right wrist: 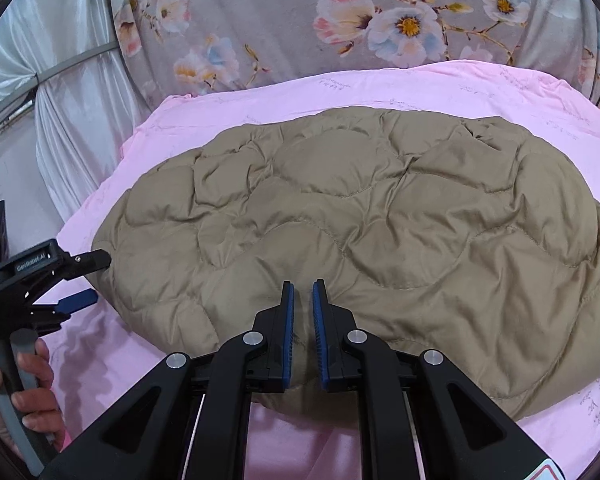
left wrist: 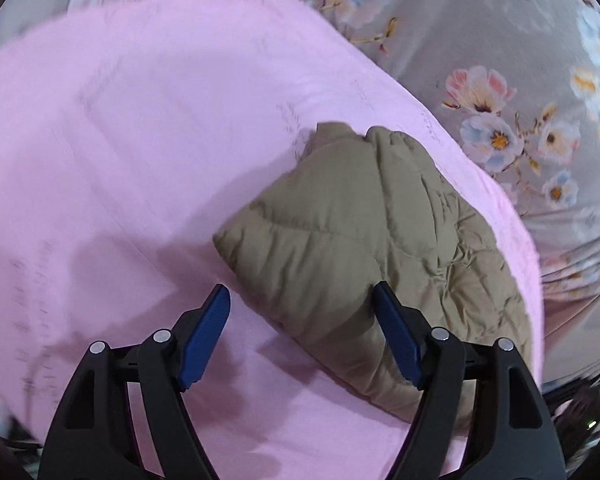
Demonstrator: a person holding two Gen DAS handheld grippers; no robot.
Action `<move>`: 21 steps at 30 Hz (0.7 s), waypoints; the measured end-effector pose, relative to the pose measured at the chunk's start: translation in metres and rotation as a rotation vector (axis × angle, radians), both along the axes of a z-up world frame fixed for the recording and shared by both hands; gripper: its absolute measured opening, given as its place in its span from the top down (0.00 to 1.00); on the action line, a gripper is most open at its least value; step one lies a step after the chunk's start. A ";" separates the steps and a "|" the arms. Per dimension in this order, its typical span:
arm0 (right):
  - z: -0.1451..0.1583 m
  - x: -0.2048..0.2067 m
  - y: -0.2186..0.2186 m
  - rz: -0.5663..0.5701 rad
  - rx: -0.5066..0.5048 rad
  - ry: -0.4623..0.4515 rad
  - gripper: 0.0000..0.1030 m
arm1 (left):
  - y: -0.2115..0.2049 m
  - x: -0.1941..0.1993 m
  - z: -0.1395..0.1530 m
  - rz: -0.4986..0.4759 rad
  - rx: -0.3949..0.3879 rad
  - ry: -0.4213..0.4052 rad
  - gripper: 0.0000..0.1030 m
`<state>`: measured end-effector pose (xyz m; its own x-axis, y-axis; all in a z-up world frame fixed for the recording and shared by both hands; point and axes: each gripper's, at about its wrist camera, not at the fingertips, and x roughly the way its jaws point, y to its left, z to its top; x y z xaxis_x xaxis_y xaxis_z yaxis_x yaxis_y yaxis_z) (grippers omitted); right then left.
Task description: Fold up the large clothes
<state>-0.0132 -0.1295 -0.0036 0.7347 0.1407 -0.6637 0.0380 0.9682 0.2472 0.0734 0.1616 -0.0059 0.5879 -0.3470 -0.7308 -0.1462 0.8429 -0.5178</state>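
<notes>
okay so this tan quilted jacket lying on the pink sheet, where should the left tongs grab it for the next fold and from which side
Probably the jacket's left corner, by the open left tongs. The hem there lies flat and free on the pink sheet, so come in low from the left, one pad under the edge. The puffy quilted middle offers no edge to pinch.

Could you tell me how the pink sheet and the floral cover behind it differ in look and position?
The pink sheet is one plain pale colour, while the floral cover is grey with pink, white and blue blossoms. The pink sheet lies flat directly under the tan quilted jacket; the floral cover sits beyond it, with no jacket on it. Both are soft fabric spreads.
</notes>
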 end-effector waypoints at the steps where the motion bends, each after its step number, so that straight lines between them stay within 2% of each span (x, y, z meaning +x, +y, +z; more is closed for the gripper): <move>1: -0.002 0.000 0.001 -0.001 -0.007 0.005 0.89 | 0.001 0.003 -0.005 -0.004 -0.043 0.013 0.31; 4: -0.007 0.001 0.003 -0.006 -0.019 0.013 0.89 | -0.006 0.014 -0.013 -0.022 -0.113 0.020 0.31; 9: -0.013 0.005 0.005 -0.010 -0.042 0.021 0.89 | -0.024 0.032 -0.018 -0.041 -0.108 0.009 0.31; 14: -0.012 0.006 0.005 -0.018 -0.027 0.026 0.89 | -0.038 0.031 0.004 -0.116 -0.031 -0.068 0.70; 18: 0.002 -0.008 0.006 -0.013 0.026 0.011 0.96 | -0.041 0.019 0.031 -0.174 0.010 -0.137 0.79; 21: 0.006 -0.020 0.017 0.029 -0.023 0.019 0.97 | -0.050 0.009 0.058 -0.211 0.053 -0.198 0.82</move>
